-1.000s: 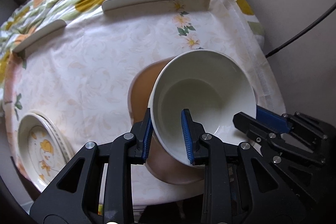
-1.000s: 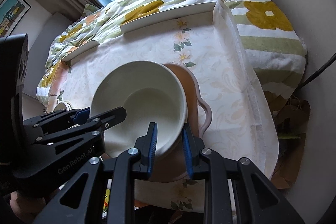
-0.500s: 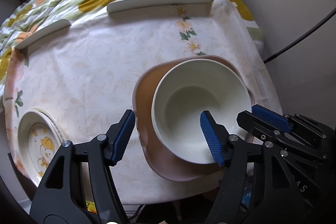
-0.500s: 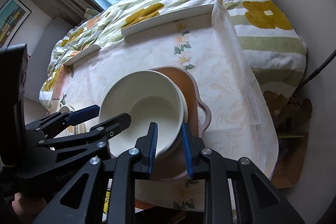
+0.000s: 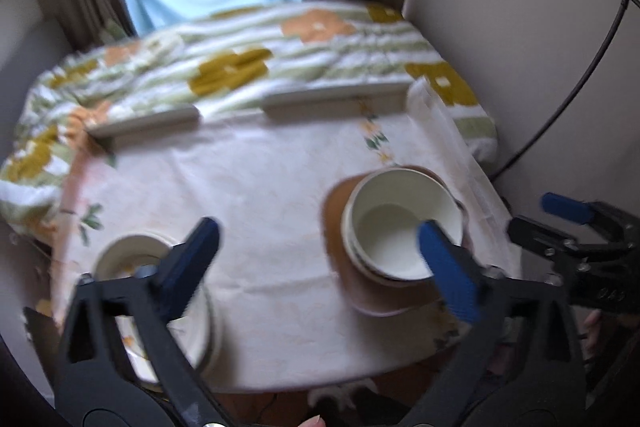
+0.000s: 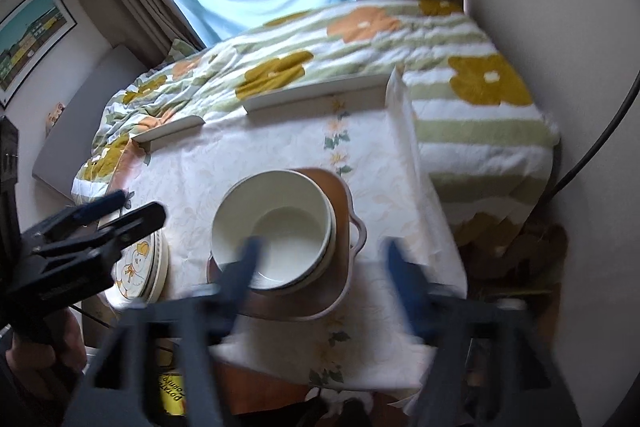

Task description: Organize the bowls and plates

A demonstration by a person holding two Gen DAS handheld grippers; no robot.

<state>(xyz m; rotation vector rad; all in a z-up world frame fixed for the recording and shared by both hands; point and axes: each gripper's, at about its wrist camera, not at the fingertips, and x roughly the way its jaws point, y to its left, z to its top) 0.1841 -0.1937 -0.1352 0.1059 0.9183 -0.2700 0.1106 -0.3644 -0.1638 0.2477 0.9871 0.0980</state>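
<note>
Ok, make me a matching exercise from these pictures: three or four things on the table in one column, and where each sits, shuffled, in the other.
Things:
1. white bowl
2. brown tray
3. duck plates
4. left claw

Places or states:
A. stacked at the table's left edge
B. flat on the tablecloth, under the bowls
C. nested in another bowl
D. empty, jaws opening

Pairs: 1-C, 2-B, 3-A, 4-D

The desk (image 6: 280, 163) carried a pale flowered cloth (image 6: 376, 331). On it lay a brown plate (image 6: 340, 279) at the right and stacked duck plates (image 6: 140, 267) at the left.
</note>
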